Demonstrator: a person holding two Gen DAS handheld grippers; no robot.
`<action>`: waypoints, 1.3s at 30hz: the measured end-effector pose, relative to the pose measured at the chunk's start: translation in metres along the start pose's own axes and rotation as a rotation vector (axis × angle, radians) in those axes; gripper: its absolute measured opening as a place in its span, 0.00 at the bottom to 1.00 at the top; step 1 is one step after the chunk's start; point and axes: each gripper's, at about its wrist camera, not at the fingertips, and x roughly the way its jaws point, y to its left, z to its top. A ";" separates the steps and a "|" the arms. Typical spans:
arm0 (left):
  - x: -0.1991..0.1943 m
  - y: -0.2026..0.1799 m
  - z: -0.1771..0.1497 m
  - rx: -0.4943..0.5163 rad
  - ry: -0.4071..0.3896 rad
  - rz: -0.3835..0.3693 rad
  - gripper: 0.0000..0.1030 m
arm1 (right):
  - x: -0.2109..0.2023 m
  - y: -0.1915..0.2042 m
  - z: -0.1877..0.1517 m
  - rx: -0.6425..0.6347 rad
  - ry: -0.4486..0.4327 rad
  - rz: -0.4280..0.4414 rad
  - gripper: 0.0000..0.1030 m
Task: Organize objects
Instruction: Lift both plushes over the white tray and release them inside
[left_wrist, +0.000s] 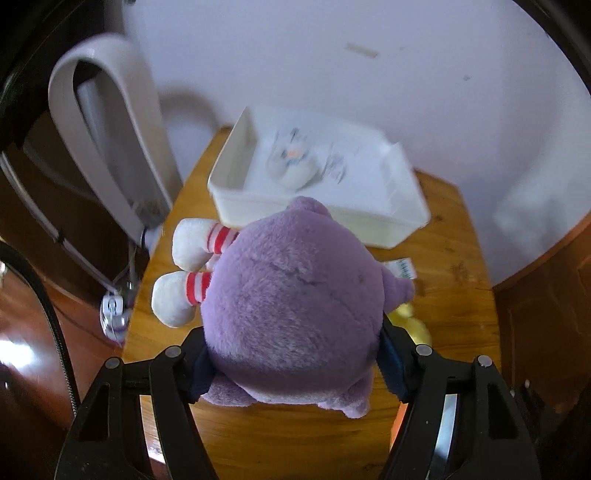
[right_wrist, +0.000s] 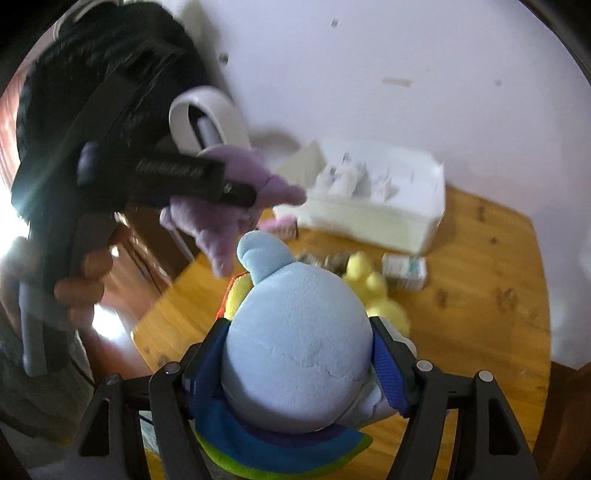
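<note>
My left gripper (left_wrist: 295, 365) is shut on a purple plush toy (left_wrist: 295, 295) with white feet and red-striped socks, held above the wooden table (left_wrist: 454, 295). The same toy (right_wrist: 229, 206) and left gripper (right_wrist: 236, 192) show at the left of the right wrist view. My right gripper (right_wrist: 299, 369) is shut on a light blue plush toy (right_wrist: 295, 350) with coloured fabric below it. A white bin (left_wrist: 321, 184) with small items inside stands at the table's back, also in the right wrist view (right_wrist: 373, 218). A yellow plush (right_wrist: 376, 288) lies on the table in front of the bin.
A white loop-shaped fan (left_wrist: 107, 129) stands left of the table by the white wall (left_wrist: 369, 74). A small green-and-white box (right_wrist: 404, 271) and a pink-labelled box (right_wrist: 280, 225) lie near the bin. Dark wooden furniture (left_wrist: 543, 314) sits at the right.
</note>
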 end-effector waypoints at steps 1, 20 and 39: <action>-0.008 -0.003 0.003 0.007 -0.018 -0.008 0.73 | -0.009 0.002 0.005 -0.001 -0.020 -0.003 0.71; -0.075 -0.032 0.072 0.174 -0.199 0.059 0.73 | -0.022 -0.044 0.128 -0.051 -0.173 -0.124 0.71; -0.016 -0.018 0.174 0.175 -0.191 0.175 0.74 | 0.060 -0.107 0.254 0.180 -0.122 -0.116 0.73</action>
